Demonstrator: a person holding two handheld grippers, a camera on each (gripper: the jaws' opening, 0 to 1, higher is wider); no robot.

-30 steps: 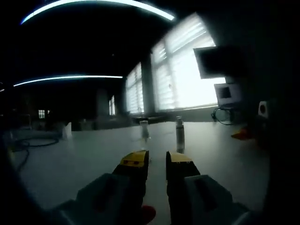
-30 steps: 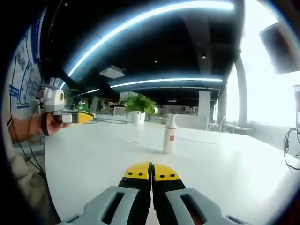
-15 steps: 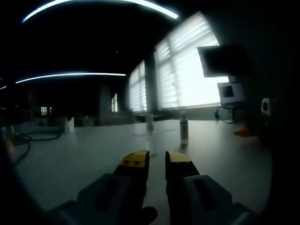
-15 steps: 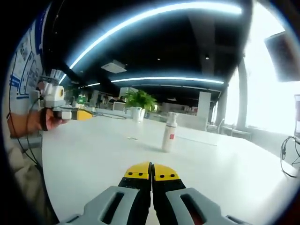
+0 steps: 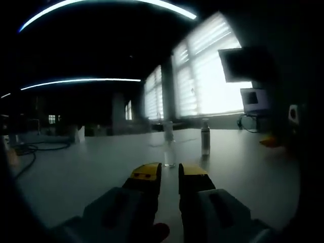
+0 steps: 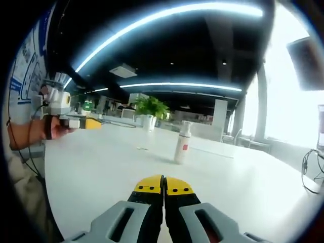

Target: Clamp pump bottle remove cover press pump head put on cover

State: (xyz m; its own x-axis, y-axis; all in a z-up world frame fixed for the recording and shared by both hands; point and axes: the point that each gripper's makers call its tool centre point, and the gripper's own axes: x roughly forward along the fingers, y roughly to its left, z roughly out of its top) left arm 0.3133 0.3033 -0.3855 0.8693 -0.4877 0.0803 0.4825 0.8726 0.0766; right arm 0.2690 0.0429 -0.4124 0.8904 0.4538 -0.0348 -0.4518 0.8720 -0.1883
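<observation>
The pump bottle is seen upright on the white tabletop, at 12 o'clock, well apart from the right tool, whose jaws are pressed together, empty. The left tool is held slightly apart, empty, bottle at 1 o'clock. With nothing clamping it, the slim bottle could be tipped by an off-centre approach.

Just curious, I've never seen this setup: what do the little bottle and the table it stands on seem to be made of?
The pump bottle looks like smooth white plastic, opaque with a soft sheen and a red label. The table seems a matt white laminate, evenly pale with only faint reflections; the look leaves that open.
</observation>
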